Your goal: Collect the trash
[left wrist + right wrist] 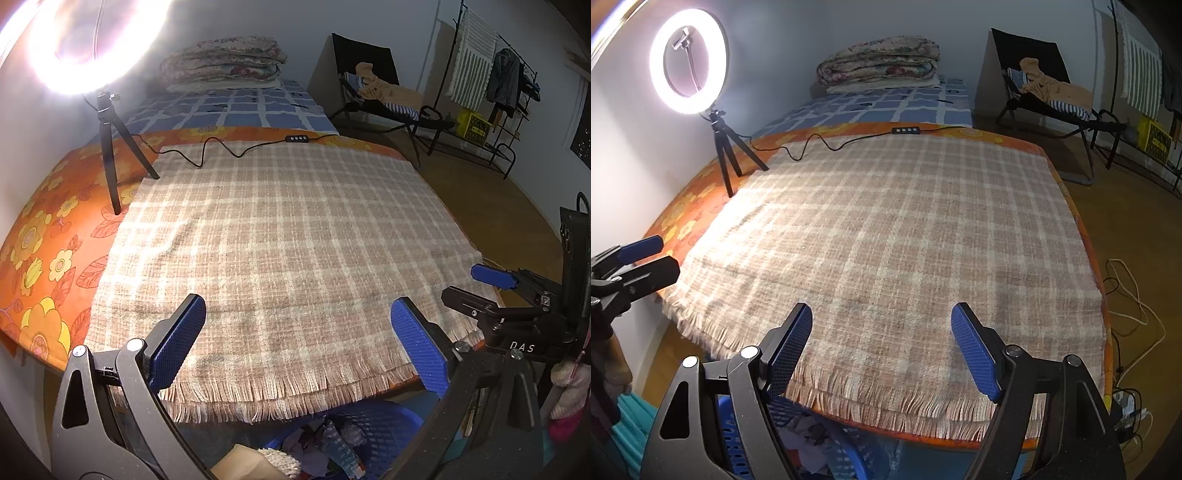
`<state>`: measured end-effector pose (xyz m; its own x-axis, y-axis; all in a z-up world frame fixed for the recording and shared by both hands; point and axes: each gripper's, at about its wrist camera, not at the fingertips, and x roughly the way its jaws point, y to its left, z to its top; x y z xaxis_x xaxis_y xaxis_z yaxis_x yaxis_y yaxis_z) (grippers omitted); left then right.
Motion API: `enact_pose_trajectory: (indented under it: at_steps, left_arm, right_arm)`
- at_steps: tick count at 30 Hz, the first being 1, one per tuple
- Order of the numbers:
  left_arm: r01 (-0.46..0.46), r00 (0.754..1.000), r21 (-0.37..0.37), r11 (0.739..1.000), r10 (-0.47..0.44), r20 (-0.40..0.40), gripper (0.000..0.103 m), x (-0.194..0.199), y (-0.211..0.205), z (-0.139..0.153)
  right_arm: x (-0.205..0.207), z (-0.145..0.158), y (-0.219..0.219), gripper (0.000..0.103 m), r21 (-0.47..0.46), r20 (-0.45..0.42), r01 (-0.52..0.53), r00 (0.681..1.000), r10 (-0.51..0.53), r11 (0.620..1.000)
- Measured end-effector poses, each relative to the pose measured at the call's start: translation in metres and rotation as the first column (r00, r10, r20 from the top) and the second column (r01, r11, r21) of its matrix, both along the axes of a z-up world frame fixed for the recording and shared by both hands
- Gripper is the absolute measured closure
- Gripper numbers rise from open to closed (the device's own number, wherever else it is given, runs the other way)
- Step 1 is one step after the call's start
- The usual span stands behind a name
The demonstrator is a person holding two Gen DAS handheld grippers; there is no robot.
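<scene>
A checked blanket (pixel 280 240) in tan and cream lies flat over a table, with its fringe hanging off the near edge. Under it is an orange cloth with yellow flowers (pixel 48 236) that sticks out on the left side. The left gripper (pixel 299 332) hangs over the near edge of the blanket with its two blue pads spread wide apart, and there is nothing between them. The right gripper (pixel 882 339) is just to its right, also over the near edge, and its blue pads are wide apart too with nothing in them. Each gripper shows up at the side of the other one's view. Down below the near edge of the table sits a blue plastic basket (pixel 384 428) with holes in its sides. The trash (pixel 332 443) is inside this basket: crumpled paper, wrappers and scraps all mixed up. In the far left corner of the table a ring light (pixel 689 61) shines bright on a small black tripod (pixel 726 155). Its black cable (pixel 221 147) runs along the far edge of the blanket to a little switch box. Beyond the table is a bed with a blue checked sheet (pixel 879 107) and a folded quilt (pixel 882 61) on top. A black chair (pixel 1045 85) with clothes on it stands far to the right.
</scene>
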<state>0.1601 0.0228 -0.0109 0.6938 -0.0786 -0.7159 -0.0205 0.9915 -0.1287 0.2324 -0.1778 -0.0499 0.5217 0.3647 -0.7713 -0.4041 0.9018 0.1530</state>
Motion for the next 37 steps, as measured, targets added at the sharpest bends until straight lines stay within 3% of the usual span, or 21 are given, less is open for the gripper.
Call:
enact_pose_trajectory:
  at_steps: [37]
  left_arm:
    - [0.014,1.000,0.045,0.999,-0.014,0.007,0.001,-0.0041,0.0038,-0.0018]
  right_arm:
    - [-0.0072,-0.0038,-0.0034,0.025,-0.027,-0.004,-0.003,1.000,0.003,1.000]
